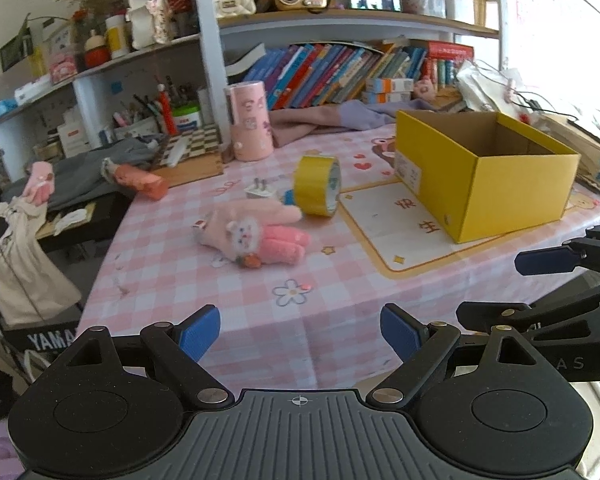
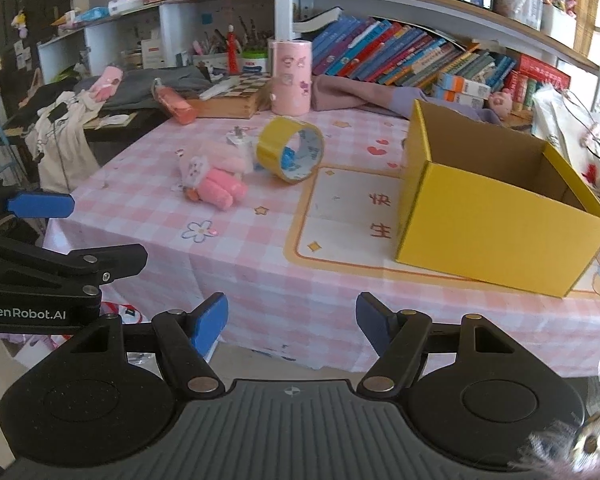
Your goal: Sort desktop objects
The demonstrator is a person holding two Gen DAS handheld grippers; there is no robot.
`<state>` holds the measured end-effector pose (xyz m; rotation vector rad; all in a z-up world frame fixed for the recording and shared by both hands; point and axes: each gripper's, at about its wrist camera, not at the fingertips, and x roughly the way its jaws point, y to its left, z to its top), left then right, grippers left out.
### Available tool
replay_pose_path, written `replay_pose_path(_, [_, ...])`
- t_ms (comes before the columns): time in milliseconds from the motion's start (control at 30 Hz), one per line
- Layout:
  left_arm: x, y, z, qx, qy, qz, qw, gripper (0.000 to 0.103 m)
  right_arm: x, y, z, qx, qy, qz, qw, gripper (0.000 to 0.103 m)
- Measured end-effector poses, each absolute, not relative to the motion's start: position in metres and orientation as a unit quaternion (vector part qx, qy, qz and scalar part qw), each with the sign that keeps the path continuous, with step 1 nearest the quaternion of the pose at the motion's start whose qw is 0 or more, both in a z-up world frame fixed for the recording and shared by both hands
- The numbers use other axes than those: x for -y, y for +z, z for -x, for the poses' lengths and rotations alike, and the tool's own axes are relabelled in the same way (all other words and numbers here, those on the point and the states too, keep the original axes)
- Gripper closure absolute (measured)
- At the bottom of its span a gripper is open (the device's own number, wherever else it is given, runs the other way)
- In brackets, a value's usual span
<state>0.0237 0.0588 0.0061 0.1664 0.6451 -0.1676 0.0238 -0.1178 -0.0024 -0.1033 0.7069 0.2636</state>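
Blue pads on both tools stand apart with nothing between them: left gripper spread wide, right gripper open a little narrower, both hanging off the near table edge, not over any object.

From the left wrist view, outward at 12 o'clock:
- pink plush glove lying flat on the checked tablecloth
- yellow tape roll on edge just behind it, touching or nearly touching the glove
- white plug adapter at the roll's 9 o'clock
- open yellow cardboard box at 2 o'clock, seemingly empty

Step, as judged: approach, no pick started. Next move calls for reaching forward and down onto the glove, nearest item, closing across its soft body, then carrying toward the box.
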Motion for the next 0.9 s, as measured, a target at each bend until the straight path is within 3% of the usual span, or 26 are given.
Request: replay_pose_path(900, [-0.088,-0.003,-0.057,-0.347,-0.028,-0.043,0.936,0.013,0.087,-0.009,-0.076,-0.364,0.192,0.070,0.909,0.034])
